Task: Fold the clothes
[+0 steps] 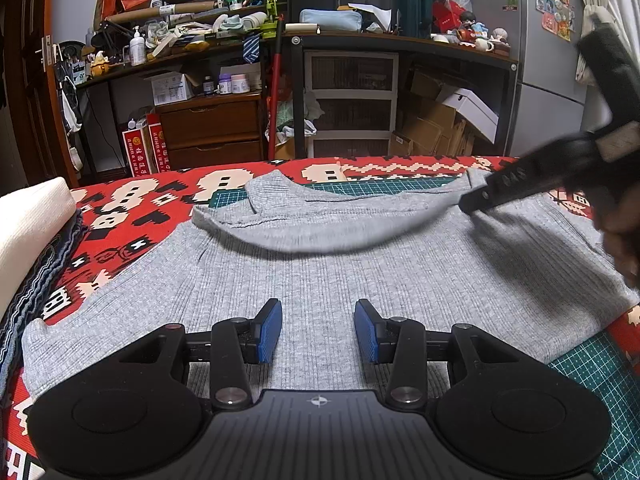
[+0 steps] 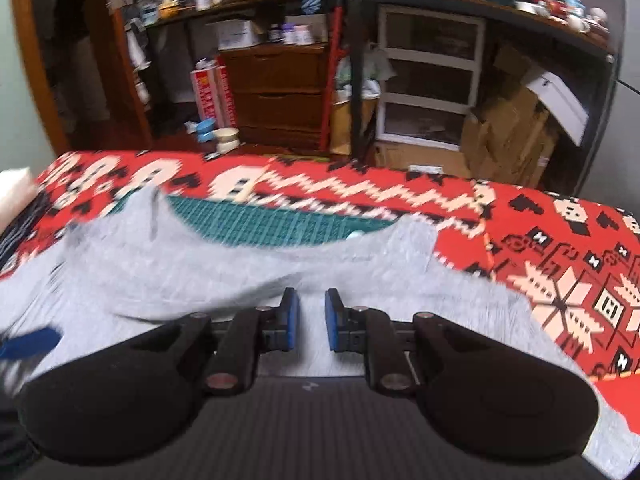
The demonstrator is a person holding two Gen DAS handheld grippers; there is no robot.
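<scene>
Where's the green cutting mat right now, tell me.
The green cutting mat lies on the red patterned cloth, mostly covered by the grey sweater: a strip shows beyond the sweater's far edge, a corner at near right.

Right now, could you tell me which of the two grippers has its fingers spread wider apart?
The left gripper: its blue pads stand well apart over the grey sweater. The right gripper shows only a narrow gap, gripping nothing.

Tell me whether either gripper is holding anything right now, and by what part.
Nothing is held. The left gripper and the right gripper both hover open over the gray sweater, with only fabric visible through the gap between their blue pads.
</scene>
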